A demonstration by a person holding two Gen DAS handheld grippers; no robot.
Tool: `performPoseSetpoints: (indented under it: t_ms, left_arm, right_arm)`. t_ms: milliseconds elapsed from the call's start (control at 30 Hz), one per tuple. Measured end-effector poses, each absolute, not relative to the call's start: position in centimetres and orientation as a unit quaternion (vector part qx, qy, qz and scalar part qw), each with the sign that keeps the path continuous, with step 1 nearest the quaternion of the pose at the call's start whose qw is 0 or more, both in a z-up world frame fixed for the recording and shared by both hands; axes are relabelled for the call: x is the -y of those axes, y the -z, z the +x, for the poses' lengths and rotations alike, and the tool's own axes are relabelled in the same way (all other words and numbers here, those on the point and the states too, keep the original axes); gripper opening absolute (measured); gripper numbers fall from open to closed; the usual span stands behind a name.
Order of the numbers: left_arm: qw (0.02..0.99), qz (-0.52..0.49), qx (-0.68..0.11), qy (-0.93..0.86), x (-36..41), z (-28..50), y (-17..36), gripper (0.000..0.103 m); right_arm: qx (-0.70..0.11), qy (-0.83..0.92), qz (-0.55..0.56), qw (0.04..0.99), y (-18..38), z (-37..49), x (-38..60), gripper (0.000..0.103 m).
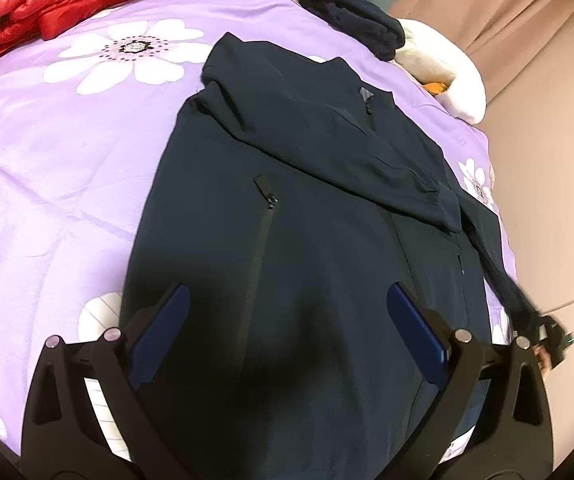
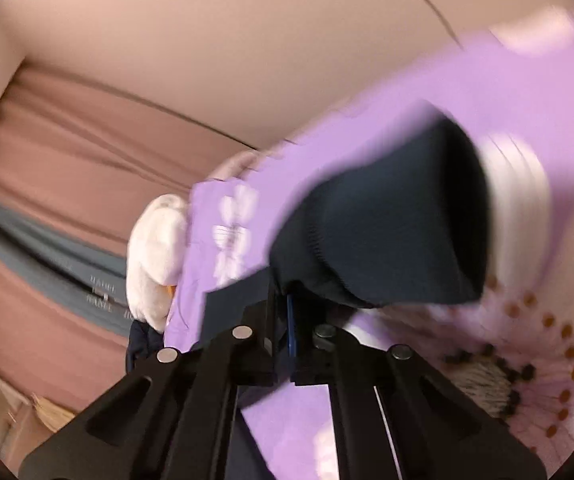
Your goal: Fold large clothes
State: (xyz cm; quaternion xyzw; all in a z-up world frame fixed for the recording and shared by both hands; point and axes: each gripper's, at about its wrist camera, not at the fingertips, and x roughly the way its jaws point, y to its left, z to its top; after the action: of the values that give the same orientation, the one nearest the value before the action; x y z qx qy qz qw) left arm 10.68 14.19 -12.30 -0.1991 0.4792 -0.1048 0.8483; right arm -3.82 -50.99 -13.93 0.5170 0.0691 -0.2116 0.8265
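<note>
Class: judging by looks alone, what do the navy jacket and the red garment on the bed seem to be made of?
Navy jacket: probably a matte woven synthetic or softshell; smooth, dull, soft creases, zip pockets. Red garment: likely shiny nylon with padding; glossy highlights, puffy quilted sections.

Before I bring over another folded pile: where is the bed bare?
Free: purple duvet between the red puffer jacket and the navy jacket. Crowded: far corner, with dark folded clothes and a white plush.
</note>
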Motion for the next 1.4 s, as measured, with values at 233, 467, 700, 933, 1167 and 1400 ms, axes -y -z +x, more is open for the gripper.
performPoseSetpoints:
  t_ms: [233, 467, 700, 933, 1167, 1400]
  left_arm:
    - [0.844, -0.215, -0.479, 0.107, -14.9, 11.1, 12.9, 0.100]
    - [0.844, -0.228, -0.474, 0.108, -15.2, 11.8, 12.5, 0.100]
    - [0.832, -0.252, -0.484, 0.100, -16.1, 12.6, 13.2, 0.101]
    - [0.826, -0.265, -0.480, 0.133, -15.9, 16.2, 12.9, 0.101]
    - [0.784, -0.342, -0.479, 0.197, -12.8, 25.7, 13.6, 0.099]
    - [0.767, -0.358, -0.506, 0.169, -10.0, 31.7, 16.3, 0.079]
  right_arm:
    - [-0.087, 0.092, 0.322, 0.938, 0.4, 7.1, 42.8, 0.003]
    - [-0.214, -0.110, 0.063, 0.969, -1.4, 17.9, 21.7, 0.004]
    - [-0.422, -0.198, -0.042, 0.884, 12.4, 21.3, 9.9, 0.047]
    - [-0.431, -0.198, 0.029, 0.880, 14.2, 15.2, 17.8, 0.059]
    - [-0.404, -0.161, 0.145, 0.889, 12.6, 9.4, 25.2, 0.063]
    - [-0.400, -0.158, 0.179, 0.885, 13.5, 7.9, 25.8, 0.063]
